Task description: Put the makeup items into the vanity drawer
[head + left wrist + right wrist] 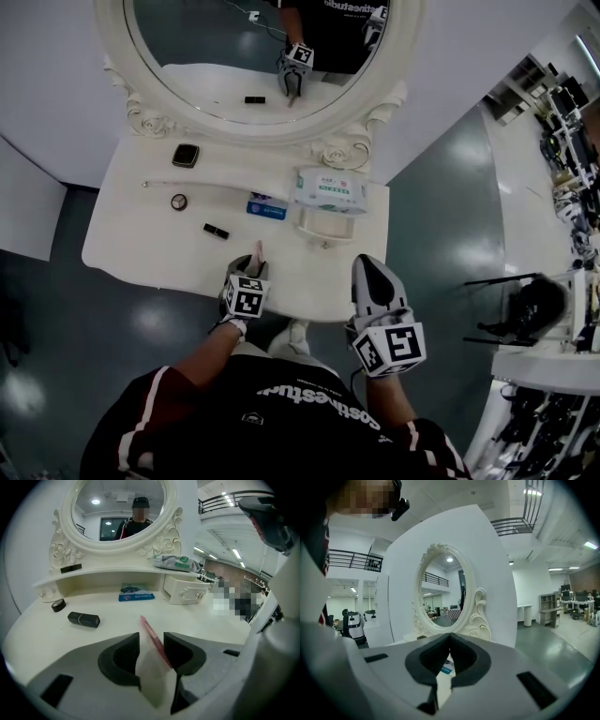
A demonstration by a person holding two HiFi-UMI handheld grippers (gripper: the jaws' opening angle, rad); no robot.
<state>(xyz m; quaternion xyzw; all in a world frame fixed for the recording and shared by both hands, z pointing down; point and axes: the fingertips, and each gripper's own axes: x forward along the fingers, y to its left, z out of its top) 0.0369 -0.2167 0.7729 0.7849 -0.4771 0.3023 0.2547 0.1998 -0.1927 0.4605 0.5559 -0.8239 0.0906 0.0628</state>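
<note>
Looked down on a white vanity tabletop [141,244] over a glossy grey floor, with an ornate white-framed oval mirror [267,131] at the back.

Found the left gripper [151,635] clamped on a slim pink makeup pencil [156,640]. Pencil pressed against the right-hand pad, tip poking forward and a bit left over the front part of the tabletop. Caught that same pink tip sticking out past the jaws in the head view too, near the table's front edge and well short of the drawer.

Had the right gripper [450,637] with jaws closed tip to tip on nothing, hanging off the front edge just to the right of the left one.

Further out from the pencil, spotted a black lipstick tube [83,619] lying on its side off to the left, and a small round black pot [58,605] just beyond it. Straight ahead, noticed a flat blue packet [136,594] tucked at the foot of the raised shelf. Right of that, found the small white vanity drawer [185,588] pulled out, two knobs on its front, with a white-and-green pack of wipes [176,563] lying on the shelf above it. Also saw a dark square compact [186,155] toward the shelf's left end.
</note>
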